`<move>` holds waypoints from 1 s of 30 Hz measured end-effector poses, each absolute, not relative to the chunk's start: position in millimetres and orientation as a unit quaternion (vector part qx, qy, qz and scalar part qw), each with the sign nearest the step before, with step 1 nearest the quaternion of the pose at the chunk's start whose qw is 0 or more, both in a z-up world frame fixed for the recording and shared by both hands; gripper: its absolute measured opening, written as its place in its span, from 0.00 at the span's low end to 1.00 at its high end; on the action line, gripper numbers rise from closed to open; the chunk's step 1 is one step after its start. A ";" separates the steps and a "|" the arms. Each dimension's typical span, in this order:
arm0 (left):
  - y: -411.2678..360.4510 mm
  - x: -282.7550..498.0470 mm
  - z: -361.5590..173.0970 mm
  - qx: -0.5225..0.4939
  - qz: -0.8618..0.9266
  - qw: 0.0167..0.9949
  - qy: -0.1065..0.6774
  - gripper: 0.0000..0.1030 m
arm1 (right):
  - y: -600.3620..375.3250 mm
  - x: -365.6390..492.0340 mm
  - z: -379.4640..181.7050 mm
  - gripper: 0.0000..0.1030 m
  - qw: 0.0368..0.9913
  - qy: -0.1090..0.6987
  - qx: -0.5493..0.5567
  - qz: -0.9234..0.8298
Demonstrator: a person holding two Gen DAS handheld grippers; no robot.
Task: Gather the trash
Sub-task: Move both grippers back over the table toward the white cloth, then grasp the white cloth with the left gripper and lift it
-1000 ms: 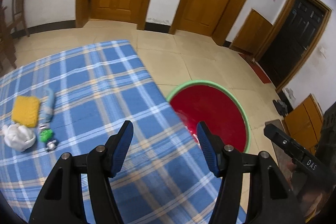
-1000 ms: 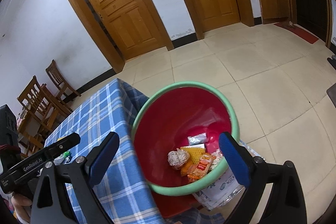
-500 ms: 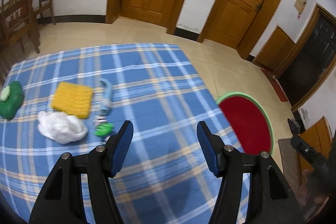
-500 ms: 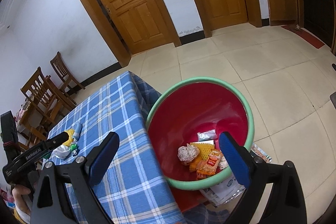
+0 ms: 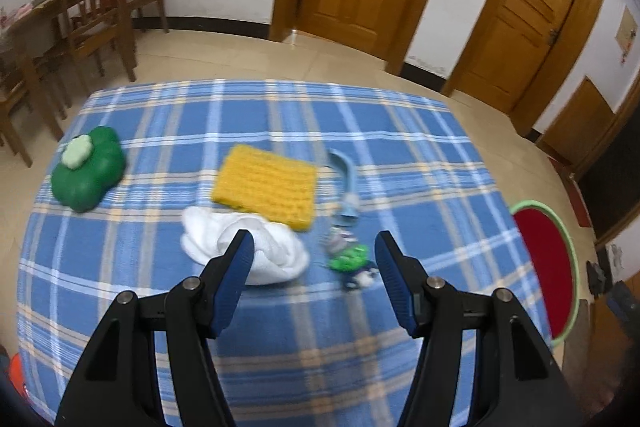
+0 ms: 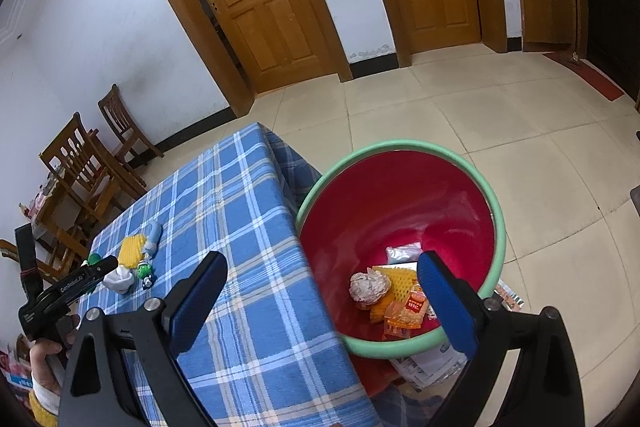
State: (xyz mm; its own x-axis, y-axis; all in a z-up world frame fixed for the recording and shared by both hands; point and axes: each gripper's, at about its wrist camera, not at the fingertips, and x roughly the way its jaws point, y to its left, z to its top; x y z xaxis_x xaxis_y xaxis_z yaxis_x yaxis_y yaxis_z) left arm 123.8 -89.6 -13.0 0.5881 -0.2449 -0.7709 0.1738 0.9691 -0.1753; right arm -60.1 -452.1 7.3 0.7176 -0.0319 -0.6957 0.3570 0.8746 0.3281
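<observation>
Holding my left gripper (image 5: pixel 314 245) above the blue plaid tablecloth (image 5: pixel 400 147), I have its blue-padded fingers spread wide with nothing between them. Just beyond the fingertips lies a crumpled white tissue wad (image 5: pixel 256 247), soft and folded on itself, partly hidden by my left finger. Touching its far edge is a flat yellow knitted-looking square (image 5: pixel 266 185). To the right of that lies a pale blue curved piece (image 5: pixel 346 183), and nearer me a small green crumpled wrapper (image 5: pixel 348 257) with a tiny dark and white bit beside it; both are blurred. Far left on the cloth sits a green clover-shaped object (image 5: pixel 88 175) with a lighter top.

My right gripper (image 6: pixel 322 277) hangs open too, empty, over the table edge and the red bin (image 6: pixel 400 203) with a green rim that stands on the floor against the table's corner. At the bottom of the bin I see a crumpled whitish paper ball (image 6: pixel 368 285), a yellow netted piece (image 6: pixel 400 277), an orange snack packet (image 6: pixel 406 313) and a silvery packet (image 6: pixel 402 253).
</observation>
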 end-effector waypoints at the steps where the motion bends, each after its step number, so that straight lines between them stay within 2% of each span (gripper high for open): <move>1: -86.9 125.9 -14.5 -0.038 -0.112 0.891 0.438 0.61 | -451.7 -59.8 7.2 0.95 0.899 0.361 0.226 -0.108; 16: -58.4 143.5 -38.5 -0.042 -0.058 0.892 0.447 0.61 | -450.3 -56.8 5.6 0.95 0.895 0.370 0.225 -0.106; 18: -52.4 146.3 -43.5 -0.047 -0.048 0.890 0.451 0.56 | -449.5 -56.4 4.3 0.95 0.895 0.371 0.226 -0.105; 20: -46.2 148.0 -50.1 -0.057 -0.038 0.886 0.458 0.42 | -448.9 -57.3 4.6 0.95 0.895 0.372 0.226 -0.101; 22: -41.3 147.6 -54.0 -0.073 -0.042 0.883 0.461 0.37 | -446.8 -57.4 5.5 0.95 0.895 0.371 0.225 -0.099; 26: -32.5 142.9 -52.6 -0.099 -0.055 0.883 0.455 0.31 | -440.4 -57.4 9.5 0.95 0.898 0.371 0.219 -0.094; 30: -28.8 133.8 -45.9 -0.112 -0.069 0.884 0.448 0.31 | -432.8 -55.5 15.9 0.95 0.900 0.371 0.211 -0.086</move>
